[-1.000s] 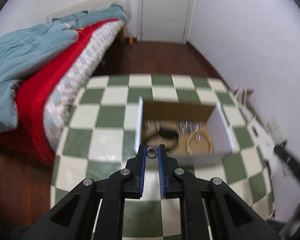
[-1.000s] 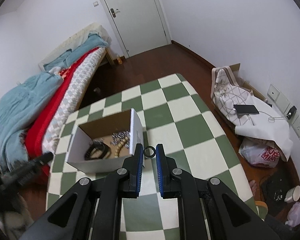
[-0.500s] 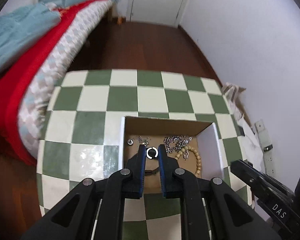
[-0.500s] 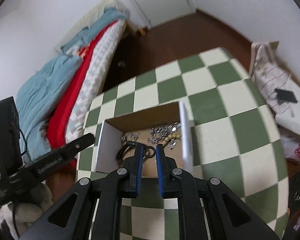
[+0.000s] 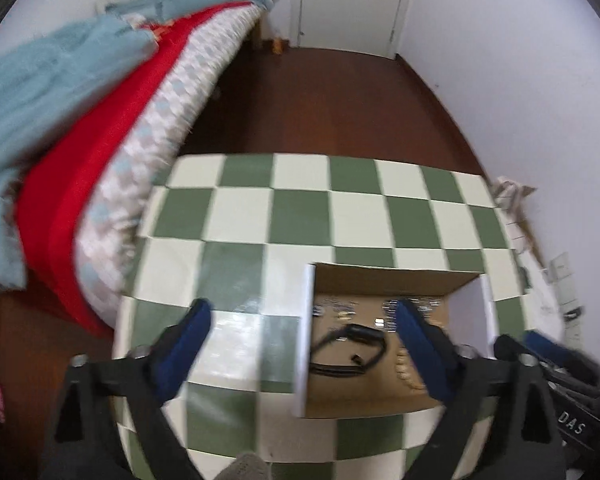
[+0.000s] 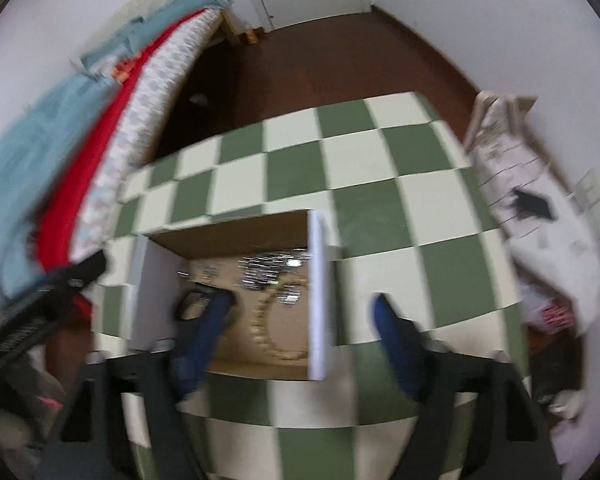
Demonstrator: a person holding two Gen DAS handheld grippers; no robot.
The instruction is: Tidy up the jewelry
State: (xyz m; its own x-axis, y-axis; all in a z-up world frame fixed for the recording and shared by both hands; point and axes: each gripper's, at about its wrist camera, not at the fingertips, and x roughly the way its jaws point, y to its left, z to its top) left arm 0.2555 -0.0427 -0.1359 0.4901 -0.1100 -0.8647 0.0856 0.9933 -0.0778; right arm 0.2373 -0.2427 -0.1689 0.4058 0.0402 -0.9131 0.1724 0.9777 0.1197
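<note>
Both tongs are hanging spread wide and empty above the checkered bench [image 5: 300,208]. The left tongs [image 5: 302,318] are straddling the box [image 5: 306,320] wall; the right tongs [image 6: 304,312] are doing likewise over its beaded bracelet [image 6: 260,320].

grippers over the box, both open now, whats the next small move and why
Probably lift both clear of the box. The left gripper and right gripper stand wide open with nothing between their fingers. The bead bracelet, black band and silver chain lie inside. Pulling back avoids bumping the box walls.
</note>
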